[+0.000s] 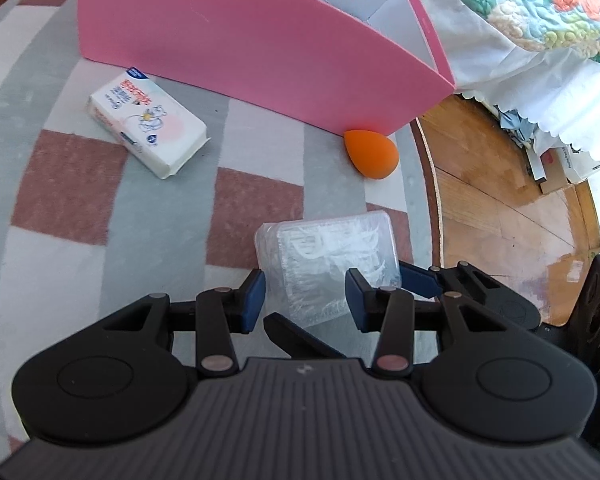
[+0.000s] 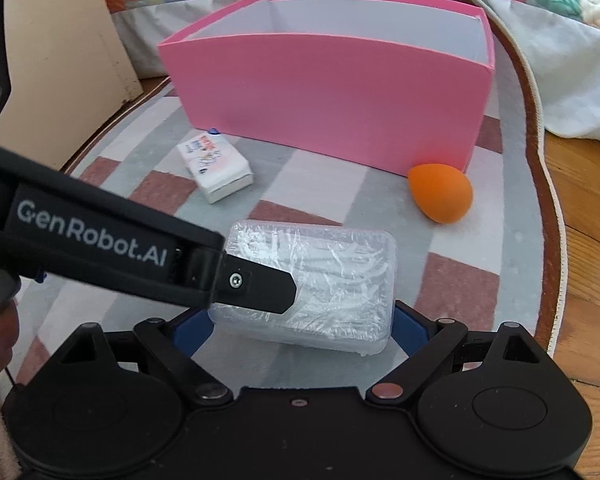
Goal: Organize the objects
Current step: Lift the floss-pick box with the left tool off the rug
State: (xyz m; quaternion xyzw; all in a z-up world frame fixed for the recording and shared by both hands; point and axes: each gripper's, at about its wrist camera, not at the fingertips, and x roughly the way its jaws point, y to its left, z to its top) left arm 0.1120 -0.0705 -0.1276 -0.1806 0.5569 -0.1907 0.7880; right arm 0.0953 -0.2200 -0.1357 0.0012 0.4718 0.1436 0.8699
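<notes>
A clear plastic box, wrapped in film and full of white picks, hangs just above the checked rug. My left gripper is shut across its thin side; in the right wrist view one black left finger lies on the lid. My right gripper is shut on the box's two short ends with its blue pads, and one right pad shows in the left wrist view. Behind stands an open pink box with a white inside.
A white tissue pack lies on the rug before the pink box. An orange egg-shaped sponge rests at its right corner. Wooden floor and a hanging floral bedspread lie right; a cream panel stands left.
</notes>
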